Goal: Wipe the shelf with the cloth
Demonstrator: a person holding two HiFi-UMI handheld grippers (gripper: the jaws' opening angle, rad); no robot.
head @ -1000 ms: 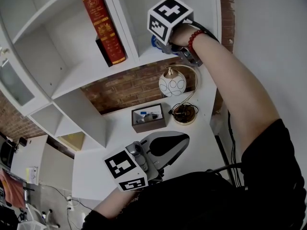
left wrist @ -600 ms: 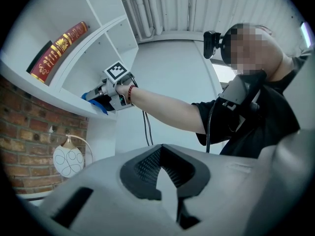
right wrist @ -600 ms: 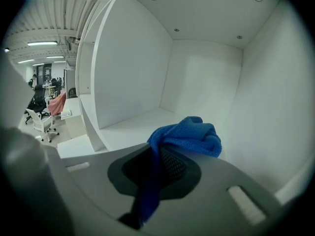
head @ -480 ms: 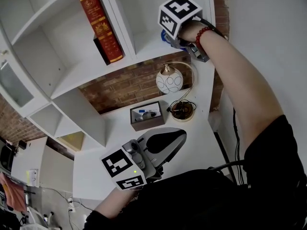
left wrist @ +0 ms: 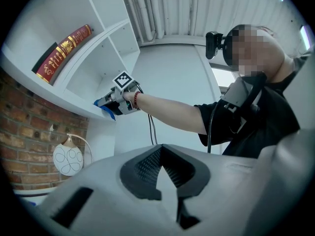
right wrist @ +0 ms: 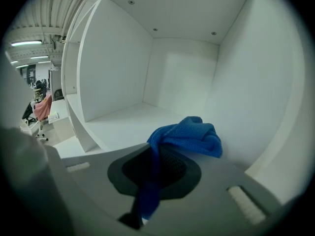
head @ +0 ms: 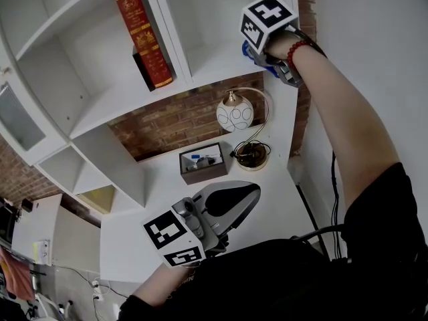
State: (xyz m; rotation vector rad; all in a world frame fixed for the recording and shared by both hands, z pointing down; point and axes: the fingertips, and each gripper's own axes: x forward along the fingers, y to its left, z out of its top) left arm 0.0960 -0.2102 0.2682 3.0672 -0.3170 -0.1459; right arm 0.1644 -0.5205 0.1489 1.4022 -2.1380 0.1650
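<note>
My right gripper [right wrist: 157, 163] is shut on a blue cloth [right wrist: 187, 136], whose bunched end rests on the white shelf board [right wrist: 123, 122] of the right-hand cubby, near its right wall. In the head view the right gripper [head: 257, 53] sits at the front edge of that shelf [head: 214, 69], with a bit of blue cloth [head: 249, 52] showing under the marker cube. In the left gripper view the right gripper [left wrist: 106, 103] presses the cloth [left wrist: 109, 113] on the shelf edge. My left gripper [head: 231, 202] is held low over the desk, jaws shut with nothing between them [left wrist: 165, 173].
A red book [head: 144, 35] leans in the neighbouring cubby, left of a white divider [head: 170, 25]. Below the shelf, on the white desk [head: 281, 192], stand a round lamp [head: 235, 114] on a brass base and a brown box [head: 200, 162]. A brick wall [head: 174, 122] backs the desk.
My right gripper with the cloth has slid to the right along the shelf's front edge, toward the right wall. The left gripper has stayed where it was.
</note>
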